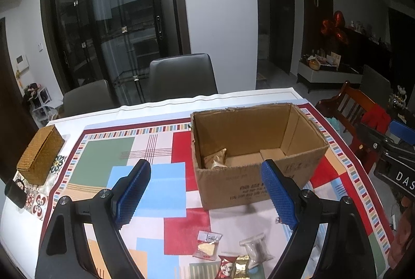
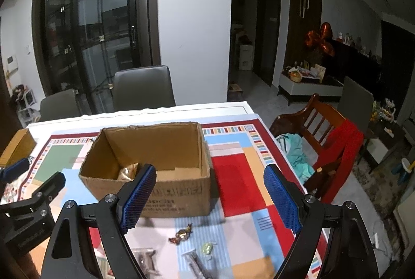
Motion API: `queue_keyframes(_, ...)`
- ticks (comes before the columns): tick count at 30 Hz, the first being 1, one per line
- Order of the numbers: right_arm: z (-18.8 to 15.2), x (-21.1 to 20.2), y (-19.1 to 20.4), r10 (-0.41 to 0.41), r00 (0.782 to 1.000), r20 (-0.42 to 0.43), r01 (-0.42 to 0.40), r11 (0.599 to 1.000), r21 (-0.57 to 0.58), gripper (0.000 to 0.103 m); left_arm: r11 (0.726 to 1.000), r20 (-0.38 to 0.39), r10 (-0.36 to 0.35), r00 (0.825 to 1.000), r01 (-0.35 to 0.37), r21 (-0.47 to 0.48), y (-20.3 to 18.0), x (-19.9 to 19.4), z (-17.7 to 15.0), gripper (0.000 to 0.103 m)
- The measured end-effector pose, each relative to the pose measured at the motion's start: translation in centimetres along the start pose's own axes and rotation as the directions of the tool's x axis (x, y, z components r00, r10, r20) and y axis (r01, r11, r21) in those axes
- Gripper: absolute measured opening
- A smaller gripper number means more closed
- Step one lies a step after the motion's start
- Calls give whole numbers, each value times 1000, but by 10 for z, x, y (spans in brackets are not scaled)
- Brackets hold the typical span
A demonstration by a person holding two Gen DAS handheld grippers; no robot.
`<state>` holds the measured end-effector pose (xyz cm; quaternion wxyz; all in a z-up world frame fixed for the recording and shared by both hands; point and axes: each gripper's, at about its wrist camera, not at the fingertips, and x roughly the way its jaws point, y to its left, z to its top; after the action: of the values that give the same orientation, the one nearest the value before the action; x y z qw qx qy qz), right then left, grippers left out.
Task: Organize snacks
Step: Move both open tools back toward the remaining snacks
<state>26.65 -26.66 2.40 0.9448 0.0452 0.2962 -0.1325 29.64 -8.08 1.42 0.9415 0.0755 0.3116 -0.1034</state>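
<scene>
Dim evening light fills the dining room, and a patchwork tablecloth (image 1: 160, 227) covers the table where the work goes on. Ahead of both tools stands an open cardboard box (image 1: 259, 149), with one gold packet (image 1: 216, 159) already lying in its near left corner.

Both tools are empty. The left gripper (image 1: 206, 197) has its blue pads spread wide with nothing between them, and the right gripper (image 2: 211, 201) stands just as wide, also holding nothing.

Loose snacks lie on the cloth on the near side of the box, below the tools. Under the left gripper sit a clear packet with a red label (image 1: 207, 244), a red wrapped sweet (image 1: 227, 266) and a clear bag (image 1: 256, 250). Under the right gripper lie a brown twisted candy (image 2: 181, 235) and a small greenish sweet (image 2: 207, 248); what the darker packets at the bottom edge are, I cannot say for sure.

To pick well, I judge each tool should tip downward, straddle a single piece with the pads on either side of its body rather than its crinkly ends, then close gently before lifting over the box wall.
</scene>
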Motion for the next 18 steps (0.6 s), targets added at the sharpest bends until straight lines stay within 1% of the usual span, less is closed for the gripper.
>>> queue_keyframes(8,-13,-11,2,19,1000,-5,-19,1000,-5,86,1000,1,5,1000,-5,10,-1,-9,-14,87)
queue_keyframes(18,-39,-13,-2,27,999,-43,-27,1000,-11,86,999,-24,8,1000,-7,34,-7,-13,-40,87)
